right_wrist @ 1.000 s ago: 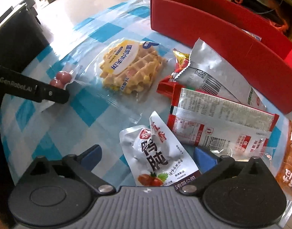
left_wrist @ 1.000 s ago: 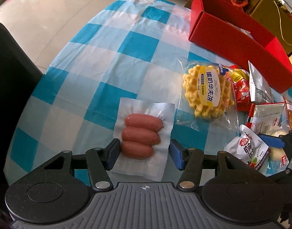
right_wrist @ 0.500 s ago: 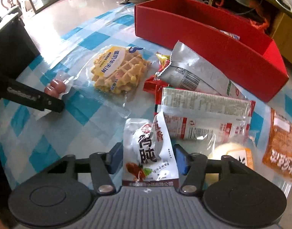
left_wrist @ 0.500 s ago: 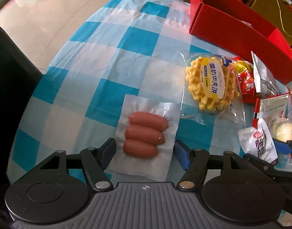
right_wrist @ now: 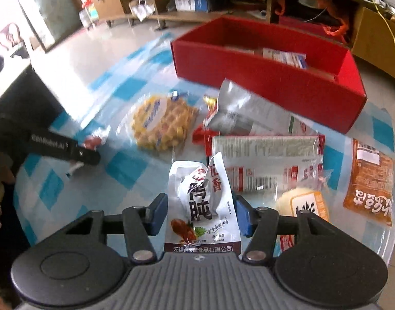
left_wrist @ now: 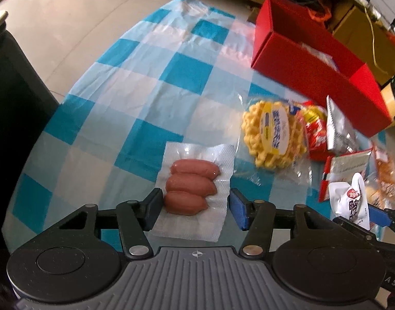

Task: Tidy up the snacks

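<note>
While the red box at upper right holds only a few packs, most snacks lie outside; right gripper clamps a white pouch, left gripper is closing around the sausage pack at lower centre.

1. Your left gripper is hanging over the sausage pack, its fingers closing, straddling the pack's near end.
2. The pack is lying flat on the checked worktop.
3. A waffle packet is lying to its right, near the red box.
4. At the right edge, your right gripper is gripping a white pouch.
</note>
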Demonstrator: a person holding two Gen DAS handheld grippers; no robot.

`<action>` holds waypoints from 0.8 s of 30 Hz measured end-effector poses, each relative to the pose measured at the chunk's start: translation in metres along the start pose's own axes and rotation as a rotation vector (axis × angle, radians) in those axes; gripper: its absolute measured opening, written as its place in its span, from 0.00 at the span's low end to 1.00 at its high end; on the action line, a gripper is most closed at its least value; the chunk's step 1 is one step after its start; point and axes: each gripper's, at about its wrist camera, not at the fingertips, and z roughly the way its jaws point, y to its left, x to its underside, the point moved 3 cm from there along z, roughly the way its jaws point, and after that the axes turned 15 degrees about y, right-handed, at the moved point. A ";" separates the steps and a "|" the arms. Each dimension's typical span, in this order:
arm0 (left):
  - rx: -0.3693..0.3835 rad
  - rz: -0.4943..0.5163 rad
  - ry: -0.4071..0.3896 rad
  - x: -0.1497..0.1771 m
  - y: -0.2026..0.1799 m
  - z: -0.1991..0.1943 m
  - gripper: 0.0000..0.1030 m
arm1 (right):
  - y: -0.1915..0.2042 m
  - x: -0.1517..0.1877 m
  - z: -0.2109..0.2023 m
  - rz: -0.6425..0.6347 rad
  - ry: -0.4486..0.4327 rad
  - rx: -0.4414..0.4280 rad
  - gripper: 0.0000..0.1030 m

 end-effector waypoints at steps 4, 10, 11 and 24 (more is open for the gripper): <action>0.025 0.000 -0.017 -0.002 -0.003 -0.007 0.46 | 0.000 -0.004 -0.006 0.014 -0.025 -0.014 0.50; -0.011 0.023 -0.005 -0.002 -0.007 -0.002 0.79 | 0.001 -0.007 -0.004 0.021 -0.019 -0.019 0.50; -0.022 0.012 -0.008 -0.003 -0.005 0.000 0.84 | 0.001 -0.007 -0.004 0.020 -0.018 -0.020 0.50; -0.070 -0.060 -0.015 -0.025 -0.018 0.024 0.72 | -0.001 -0.008 -0.002 0.030 -0.021 -0.035 0.51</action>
